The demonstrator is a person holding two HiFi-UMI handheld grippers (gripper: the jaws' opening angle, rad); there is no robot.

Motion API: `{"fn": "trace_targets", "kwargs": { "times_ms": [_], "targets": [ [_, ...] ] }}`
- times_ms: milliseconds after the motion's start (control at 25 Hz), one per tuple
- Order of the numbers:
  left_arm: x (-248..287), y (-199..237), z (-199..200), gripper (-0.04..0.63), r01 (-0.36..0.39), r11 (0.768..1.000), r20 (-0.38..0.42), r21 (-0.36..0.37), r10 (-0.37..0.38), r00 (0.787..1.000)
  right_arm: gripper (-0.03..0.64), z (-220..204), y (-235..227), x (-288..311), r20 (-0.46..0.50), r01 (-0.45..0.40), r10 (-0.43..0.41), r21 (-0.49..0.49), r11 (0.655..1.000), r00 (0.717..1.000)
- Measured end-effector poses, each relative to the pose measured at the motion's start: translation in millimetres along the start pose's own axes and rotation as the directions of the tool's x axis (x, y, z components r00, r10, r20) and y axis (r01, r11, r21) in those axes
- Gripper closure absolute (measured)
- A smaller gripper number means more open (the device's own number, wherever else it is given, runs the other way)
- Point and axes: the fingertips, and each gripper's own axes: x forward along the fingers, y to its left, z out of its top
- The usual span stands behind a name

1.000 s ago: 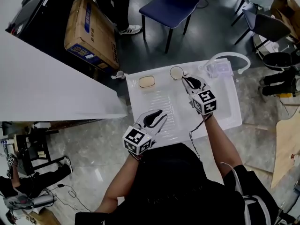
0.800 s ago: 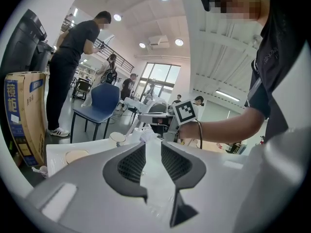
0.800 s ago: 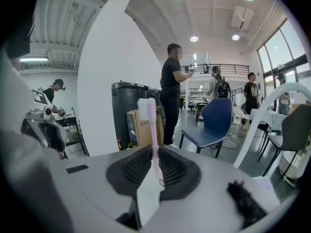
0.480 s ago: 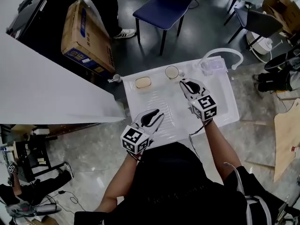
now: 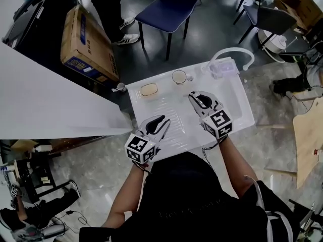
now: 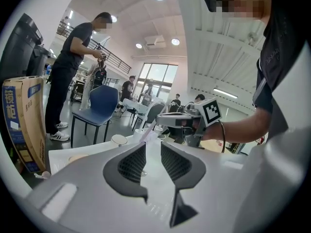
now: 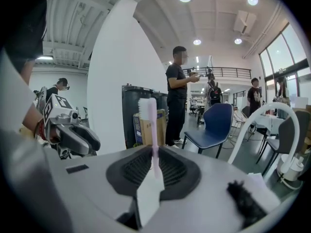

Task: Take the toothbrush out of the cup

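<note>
Here the right gripper [image 5: 196, 96] is pinched on the toothbrush [image 7: 154, 144], its two ribbed pads [image 7: 133, 171] pressing the thin pink neck from either side. In the right gripper view the toothbrush stands upright. Its long axis runs straight up and down across the line of the jaws, with the bristle head on top and the wider white handle hanging below the pads. The white bristles face the left of that view.

The toothbrush is out of the cup [image 5: 178, 77] and clear of it. The cup stands alone at the far edge of the white sink top [image 5: 237, 110], between a bar of soap [image 5: 148, 89] and the white faucet [image 5: 234, 54]. The right gripper is on the person's side of the cup, over the ridged drain area. The head view is too small to show the toothbrush itself.

The left gripper [image 5: 161, 120] hangs near the front edge of the sink top, well apart from the cup. Its jaws are spread and easing closed, with nothing between them.
</note>
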Motion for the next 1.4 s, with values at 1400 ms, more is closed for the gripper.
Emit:
{"fn": "trace_targets", "kwargs": {
  "times_ms": [1400],
  "targets": [
    [10.9,-15.9,9.4,0.491,0.026,1.0,0.001,0.015,-0.026,1.0,0.565,-3.7,44.9,-51.4,0.004,-0.089,0.089,0.005,0.996,0.996]
  ]
}}
